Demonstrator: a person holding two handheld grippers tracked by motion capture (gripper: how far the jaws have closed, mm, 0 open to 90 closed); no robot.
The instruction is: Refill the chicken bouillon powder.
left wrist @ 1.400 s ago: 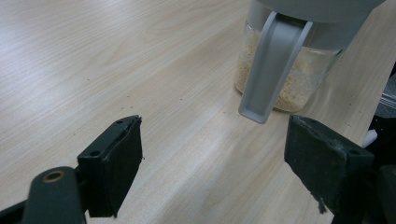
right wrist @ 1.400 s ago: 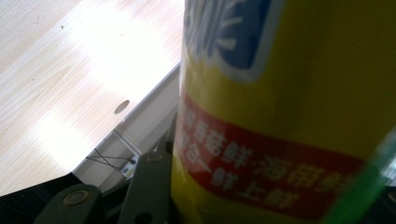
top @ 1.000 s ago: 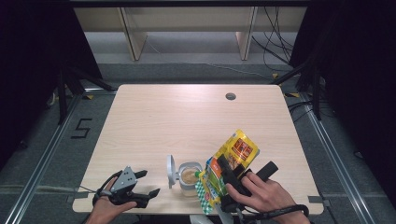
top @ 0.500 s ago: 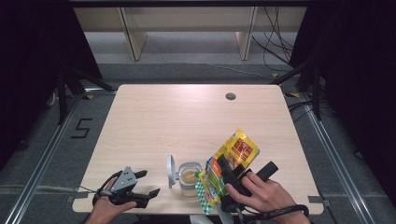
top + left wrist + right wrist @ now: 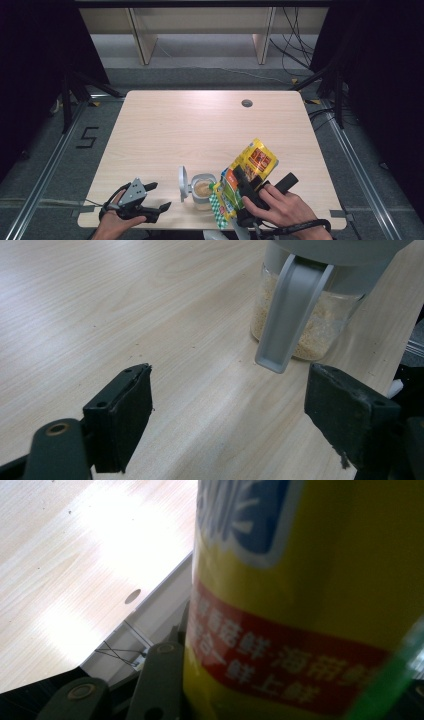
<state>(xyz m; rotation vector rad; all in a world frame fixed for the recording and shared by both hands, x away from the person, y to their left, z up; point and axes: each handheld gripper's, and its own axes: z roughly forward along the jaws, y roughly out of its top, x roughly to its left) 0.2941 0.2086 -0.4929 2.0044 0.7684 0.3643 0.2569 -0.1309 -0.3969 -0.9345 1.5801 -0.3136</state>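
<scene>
Nothing has shifted since the earlier frames: both hands and the things lie as they did. At the near edge of the pale wood-grain surface (image 5: 200,130), the left hand (image 5: 112,225) rests low, its left tool (image 5: 161,206) pointing level toward the jar, jaws spread wide with nothing between them. The right hand (image 5: 280,210) grips the right tool (image 5: 240,182), whose jaws clamp one glossy yellow pouch (image 5: 252,162), tilted with its lower end over the jar's open mouth. One clear glass jar (image 5: 202,192) stands between the hands, partly filled with fine tan grains, its grey plastic lid (image 5: 182,183) flipped open to the side. One round hole (image 5: 246,103) marks the far part of the surface.
</scene>
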